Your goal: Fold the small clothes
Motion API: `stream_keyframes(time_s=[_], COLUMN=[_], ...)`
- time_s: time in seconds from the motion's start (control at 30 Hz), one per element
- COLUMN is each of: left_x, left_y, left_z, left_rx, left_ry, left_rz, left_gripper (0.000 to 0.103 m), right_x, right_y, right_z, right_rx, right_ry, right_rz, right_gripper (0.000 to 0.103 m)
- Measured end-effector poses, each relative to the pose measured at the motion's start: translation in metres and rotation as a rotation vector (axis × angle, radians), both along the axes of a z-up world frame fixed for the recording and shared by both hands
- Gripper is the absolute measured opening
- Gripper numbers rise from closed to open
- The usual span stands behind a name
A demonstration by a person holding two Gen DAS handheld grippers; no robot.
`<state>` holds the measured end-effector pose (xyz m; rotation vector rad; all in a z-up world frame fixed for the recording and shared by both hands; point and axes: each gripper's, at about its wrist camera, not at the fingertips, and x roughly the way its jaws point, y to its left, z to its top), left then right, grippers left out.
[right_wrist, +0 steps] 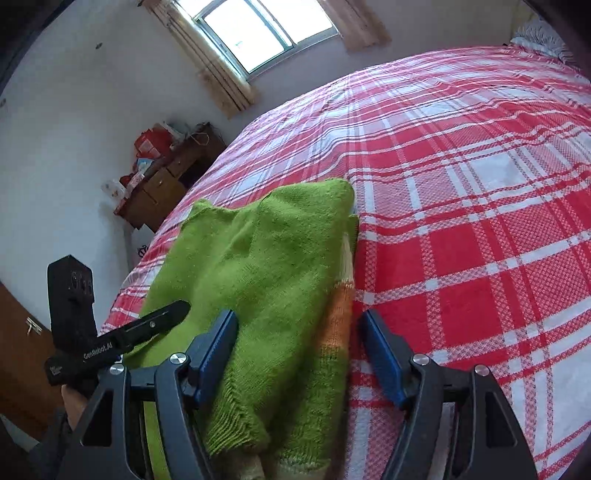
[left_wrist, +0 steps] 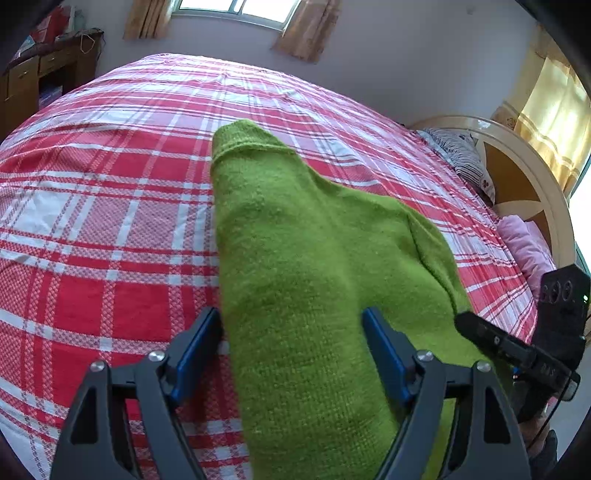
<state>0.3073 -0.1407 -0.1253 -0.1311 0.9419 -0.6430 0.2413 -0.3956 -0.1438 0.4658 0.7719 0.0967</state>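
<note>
Fingers spread on both my grippers, left [left_wrist: 291, 350] and right [right_wrist: 299, 350], pinching nothing; the green sweater [left_wrist: 314, 266] lies between them on the plaid bed [left_wrist: 110, 221]. It looks folded narrow already, sleeves tucked in. I judge a final fold and tidying remain.

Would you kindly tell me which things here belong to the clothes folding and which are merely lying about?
Belongs to the job:
- green knitted sweater on the plaid bedsheet
- left gripper, open
- right gripper, open

Just lying about:
- striped pillow
- pink bedding
- wooden desk with clutter
- curtains
</note>
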Motion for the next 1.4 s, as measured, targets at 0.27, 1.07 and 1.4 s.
stream_keyframes(time_s=[0.27, 1.07, 1.4], left_x=[-0.002, -0.054, -0.086], left_y=[0.003, 0.025, 0.106], left_z=[0.0, 0.025, 0.039], left_rx=[-0.02, -0.012, 0.049], left_ry=[-0.001, -0.014, -0.042], left_rz=[-0.004, 0.038, 0.174], left_gripper=[0.081, 0.039, 0.039], right_x=[-0.012, -0.027, -0.048], right_y=[0.057, 0.071, 0.16], right_z=[0.017, 0.028, 0.05], right_rx=[-0.243, -0.042, -0.044], right_ry=[-0.044, 0.011, -0.061], right_rz=[0.062, 0.048, 0.175], right_gripper=[0.07, 0.036, 0.035])
